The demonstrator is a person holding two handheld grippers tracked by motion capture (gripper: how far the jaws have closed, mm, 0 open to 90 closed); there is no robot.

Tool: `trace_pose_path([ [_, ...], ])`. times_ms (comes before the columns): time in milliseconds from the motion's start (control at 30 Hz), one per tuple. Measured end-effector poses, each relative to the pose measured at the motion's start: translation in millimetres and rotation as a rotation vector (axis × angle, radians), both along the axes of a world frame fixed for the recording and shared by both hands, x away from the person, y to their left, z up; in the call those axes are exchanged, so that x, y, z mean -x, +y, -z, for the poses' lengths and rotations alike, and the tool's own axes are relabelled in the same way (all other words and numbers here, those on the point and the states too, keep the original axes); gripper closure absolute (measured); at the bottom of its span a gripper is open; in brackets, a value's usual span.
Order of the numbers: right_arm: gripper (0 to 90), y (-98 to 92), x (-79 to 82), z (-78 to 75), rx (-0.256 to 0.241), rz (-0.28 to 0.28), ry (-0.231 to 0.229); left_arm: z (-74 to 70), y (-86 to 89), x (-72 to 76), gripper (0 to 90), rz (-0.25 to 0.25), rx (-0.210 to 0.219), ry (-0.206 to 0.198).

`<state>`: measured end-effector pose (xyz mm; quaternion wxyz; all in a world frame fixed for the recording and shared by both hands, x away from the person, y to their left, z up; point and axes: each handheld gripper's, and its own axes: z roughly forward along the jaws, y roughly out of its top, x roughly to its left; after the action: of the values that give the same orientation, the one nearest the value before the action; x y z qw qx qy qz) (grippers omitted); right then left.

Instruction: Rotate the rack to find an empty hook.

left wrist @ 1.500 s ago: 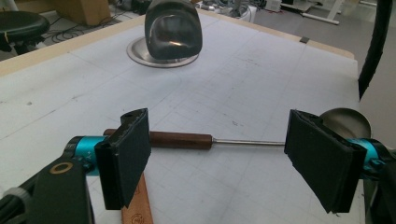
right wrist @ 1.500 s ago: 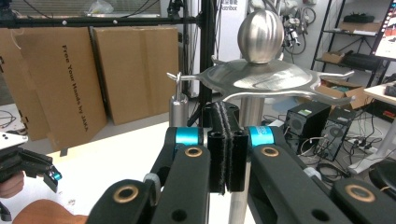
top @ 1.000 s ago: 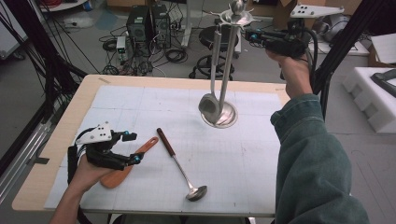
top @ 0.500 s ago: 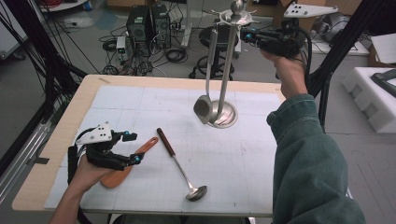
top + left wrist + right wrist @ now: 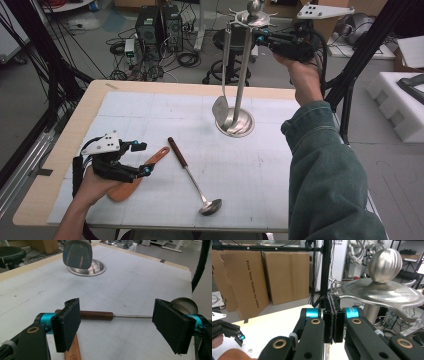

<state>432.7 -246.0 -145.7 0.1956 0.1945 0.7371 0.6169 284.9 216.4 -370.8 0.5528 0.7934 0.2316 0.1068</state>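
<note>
hanging the spatula (image 5: 221,102) on the rack (image 5: 244,65), the right tool (image 5: 261,39) pinches its handle top by the hooks, needing a release once seated; the left tool (image 5: 142,157) waits spread over the ladle (image 5: 192,175) on the counter (image 5: 150,110)

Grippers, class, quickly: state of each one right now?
Left gripper: open, holding nothing, above the ladle.
Right gripper: jaws pressed shut at the top of the utensil stand; what it grips cannot be told.

A wooden table (image 5: 60,165) carries a gridded mat (image 5: 250,165); on it lie a ladle (image 5: 192,175), seemingly a wooden spatula (image 5: 132,177), and a rack base (image 5: 235,122).
</note>
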Motion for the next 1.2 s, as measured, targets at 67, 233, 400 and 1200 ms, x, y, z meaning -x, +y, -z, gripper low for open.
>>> trace_pose_path([
  [67, 90.0, 1.4, 0.5, -0.1, 0.000, 0.000, 0.002, 0.1, -0.2, -0.1, 23.2, 0.003, -0.001, -0.001],
  [233, 90.0, 4.9, 0.2, 0.3, 0.000, 0.004, -0.001, -0.2, 0.0, -0.1, 23.3, 0.001, 0.000, -0.002],
  [400, 90.0, 7.9, 0.4, 0.2, 0.002, 0.010, -0.004, -0.3, 0.0, 0.0, 23.2, 0.003, 0.000, -0.002],
  [1200, 84.7, 1.9, 10.1, 7.5, -0.023, 0.007, 0.009, -2.4, 2.0, 1.5, 23.4, -0.007, 0.007, -0.010],
])
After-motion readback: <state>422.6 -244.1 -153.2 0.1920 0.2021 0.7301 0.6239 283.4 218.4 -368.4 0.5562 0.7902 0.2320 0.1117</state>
